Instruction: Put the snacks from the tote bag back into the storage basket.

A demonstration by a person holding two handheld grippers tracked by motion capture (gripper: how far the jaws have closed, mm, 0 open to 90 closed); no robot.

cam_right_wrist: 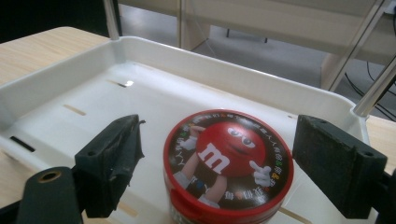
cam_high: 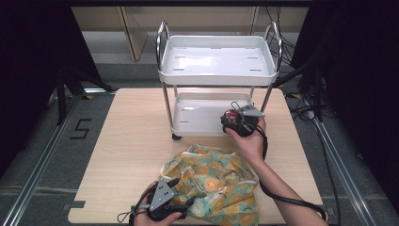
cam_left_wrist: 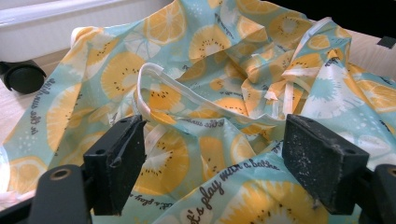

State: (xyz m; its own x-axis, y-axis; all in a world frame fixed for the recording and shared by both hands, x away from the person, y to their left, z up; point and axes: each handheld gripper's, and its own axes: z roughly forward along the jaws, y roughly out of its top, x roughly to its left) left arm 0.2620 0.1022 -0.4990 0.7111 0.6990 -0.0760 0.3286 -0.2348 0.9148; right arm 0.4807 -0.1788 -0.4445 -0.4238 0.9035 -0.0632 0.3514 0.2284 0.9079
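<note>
we see red candy tin (cam_right_wrist: 228, 164) on cart's lower tray (cam_right_wrist: 154, 100), near its right front corner. right gripper (cam_right_wrist: 217, 161) jaws spread, clear of tin. rigid, light, smooth lid likely slippery: we grip sides. left gripper (cam_left_wrist: 215, 158) spread over soft cloth bag (cam_left_wrist: 205, 60).

Looks like a lab or test room: pale wooden table (cam_high: 136, 155) inside a metal rail frame (cam_high: 42, 155), black curtains (cam_high: 28, 42) at both sides, loose cables (cam_high: 306, 110) and tape marks on grey carpet
</note>
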